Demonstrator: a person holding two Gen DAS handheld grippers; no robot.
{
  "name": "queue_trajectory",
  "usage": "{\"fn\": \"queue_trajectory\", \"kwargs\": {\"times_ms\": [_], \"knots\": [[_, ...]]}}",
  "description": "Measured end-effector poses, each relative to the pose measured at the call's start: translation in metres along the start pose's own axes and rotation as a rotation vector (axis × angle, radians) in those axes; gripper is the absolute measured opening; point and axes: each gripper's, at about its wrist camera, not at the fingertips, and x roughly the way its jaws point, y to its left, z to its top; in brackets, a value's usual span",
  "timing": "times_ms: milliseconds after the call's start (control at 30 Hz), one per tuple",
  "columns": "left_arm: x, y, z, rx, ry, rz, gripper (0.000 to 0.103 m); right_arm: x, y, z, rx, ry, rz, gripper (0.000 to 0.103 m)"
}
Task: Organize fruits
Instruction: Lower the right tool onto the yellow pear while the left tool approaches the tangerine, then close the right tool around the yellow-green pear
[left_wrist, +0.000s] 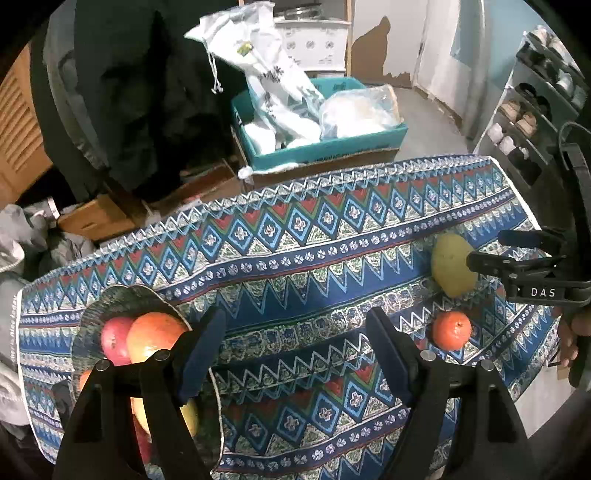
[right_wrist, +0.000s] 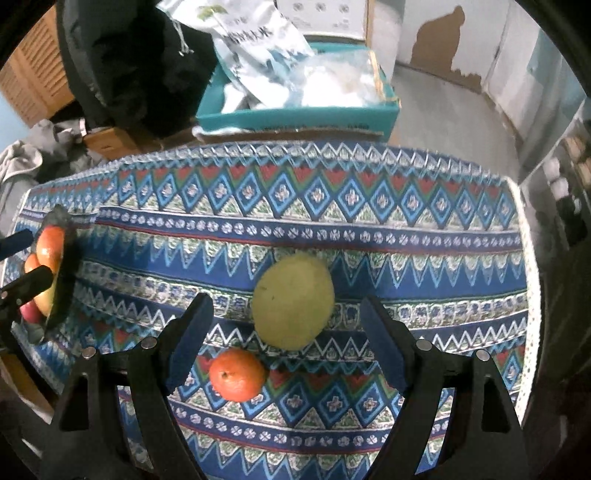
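A yellow-green fruit (right_wrist: 293, 301) lies on the patterned cloth with a small orange (right_wrist: 237, 374) just in front of it. My right gripper (right_wrist: 284, 339) is open, its jaws on either side of these two fruits, slightly above. In the left wrist view the same yellow-green fruit (left_wrist: 453, 264) and orange (left_wrist: 451, 329) lie at the right, with the right gripper (left_wrist: 487, 251) beside the yellow-green fruit. My left gripper (left_wrist: 295, 350) is open and empty. A dark wavy-rimmed bowl (left_wrist: 122, 299) at the left holds several apples and oranges (left_wrist: 155, 338).
The table is covered by a blue, red and white patterned cloth (left_wrist: 295, 266). Behind its far edge stand a teal box (left_wrist: 321, 147) with plastic bags, cardboard boxes (left_wrist: 96, 218) and a dark garment. A shoe rack (left_wrist: 532, 122) stands at the right.
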Motion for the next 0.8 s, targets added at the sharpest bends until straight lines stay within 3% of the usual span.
{"fn": "queue_trajectory", "kwargs": {"times_ms": [800], "knots": [[0.054, -0.009, 0.005, -0.019, 0.083, -0.038, 0.080, 0.069, -0.007, 0.001, 0.034, 0.112, 0.013, 0.082]]}}
